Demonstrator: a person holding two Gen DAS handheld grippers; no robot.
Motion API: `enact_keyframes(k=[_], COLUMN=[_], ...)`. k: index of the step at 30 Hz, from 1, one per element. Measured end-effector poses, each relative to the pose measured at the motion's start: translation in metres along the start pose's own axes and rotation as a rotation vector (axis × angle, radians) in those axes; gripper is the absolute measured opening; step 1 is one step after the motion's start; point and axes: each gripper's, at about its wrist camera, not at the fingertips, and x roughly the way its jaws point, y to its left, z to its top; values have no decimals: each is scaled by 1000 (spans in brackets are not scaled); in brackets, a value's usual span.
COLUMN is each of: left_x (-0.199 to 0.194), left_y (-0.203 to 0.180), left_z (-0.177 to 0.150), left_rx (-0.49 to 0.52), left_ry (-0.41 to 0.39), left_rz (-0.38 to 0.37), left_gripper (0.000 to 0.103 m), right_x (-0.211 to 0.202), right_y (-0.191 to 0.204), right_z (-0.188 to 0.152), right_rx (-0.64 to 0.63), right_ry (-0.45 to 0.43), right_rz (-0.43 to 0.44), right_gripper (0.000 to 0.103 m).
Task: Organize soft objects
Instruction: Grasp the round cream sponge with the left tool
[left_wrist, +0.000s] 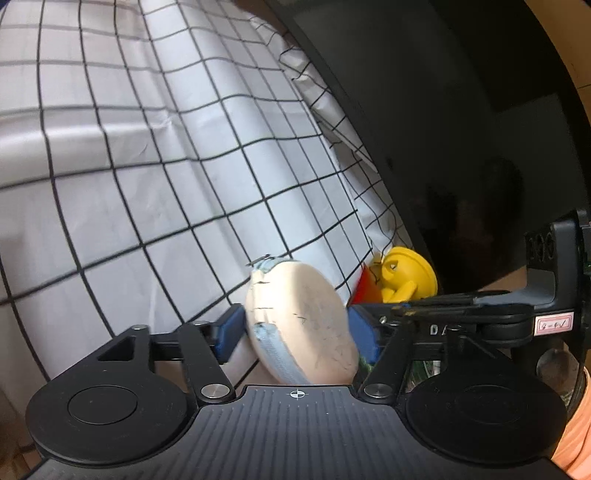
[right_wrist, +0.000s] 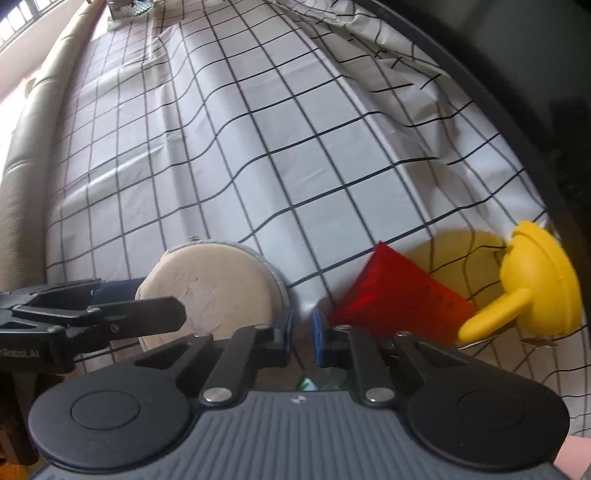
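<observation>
Cushion-like round pad (left_wrist: 303, 325), cream-faced with a pale blue zip edge, sits tilted between my left gripper (left_wrist: 295, 328) pads, pinched at its rim and lifted off the checked cloth (left_wrist: 147, 166). I judge I am mid-carry, taking one soft thing to its place; next I must pick a spot and ease it down flat. My right gripper (right_wrist: 302, 328) holds nothing, its jaws nearly pressed together, just beside the red piece (right_wrist: 399, 299). Further right, a yellow toy (right_wrist: 535, 288) lies against the dark rim (right_wrist: 517, 110).
</observation>
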Motion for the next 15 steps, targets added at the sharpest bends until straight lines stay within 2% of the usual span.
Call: enact_keyframes(k=[2,5,8,13,15], left_x=[2,12,18,-6,-8], left_y=[-2,-8,-16,-48,-56], left_z=[2,5,4,5,3], left_rx=[-2,12,9,228,312], left_ry=[-7,15,63,39,43], left_rz=[9,21,-17,38,101], left_gripper=[77,77,75,56,52], right_x=[1,2,2,-4,-8], right_y=[-1,-5,-5,-4,-3], right_z=[1,1,-1,0,2], right_rx=[6,31,47,62,69], right_ry=[-1,3,1,-14,-34], right_rz=[17,60,94,153,156], right_gripper=[12,12,12,12,12])
